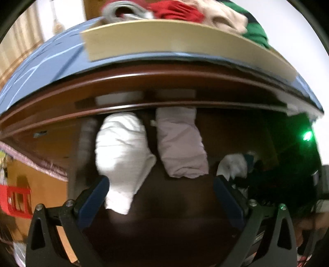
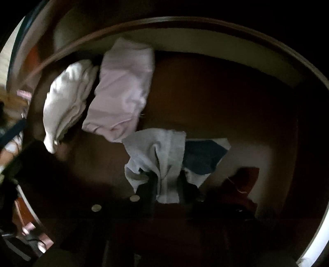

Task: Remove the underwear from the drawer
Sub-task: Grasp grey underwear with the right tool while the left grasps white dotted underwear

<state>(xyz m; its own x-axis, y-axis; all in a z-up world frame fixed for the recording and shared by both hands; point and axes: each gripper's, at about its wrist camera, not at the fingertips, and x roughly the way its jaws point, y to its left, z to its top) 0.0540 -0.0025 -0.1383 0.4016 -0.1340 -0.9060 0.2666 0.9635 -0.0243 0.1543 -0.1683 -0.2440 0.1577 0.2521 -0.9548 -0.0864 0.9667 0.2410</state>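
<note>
The open dark wooden drawer (image 1: 174, 215) holds a folded white piece of underwear (image 1: 121, 154) and a pale pink one (image 1: 181, 143) side by side. My left gripper (image 1: 162, 197) is open above the drawer, its left finger beside the white piece's near end. In the right wrist view the white piece (image 2: 65, 102) and pink piece (image 2: 121, 96) lie at the left. My right gripper (image 2: 166, 184) is shut on a grey-white piece of underwear (image 2: 156, 156) with a dark blue part (image 2: 201, 156). That piece also shows at the right in the left wrist view (image 1: 234, 166).
The drawer's front rail (image 1: 144, 90) and a blue cloth (image 1: 51, 63) lie above it, with a flat wooden board (image 1: 164, 43) carrying red, beige and green clothes (image 1: 185, 12). A dark red item (image 2: 244, 180) lies in the drawer's right part. A red crate (image 1: 16, 201) stands at the left.
</note>
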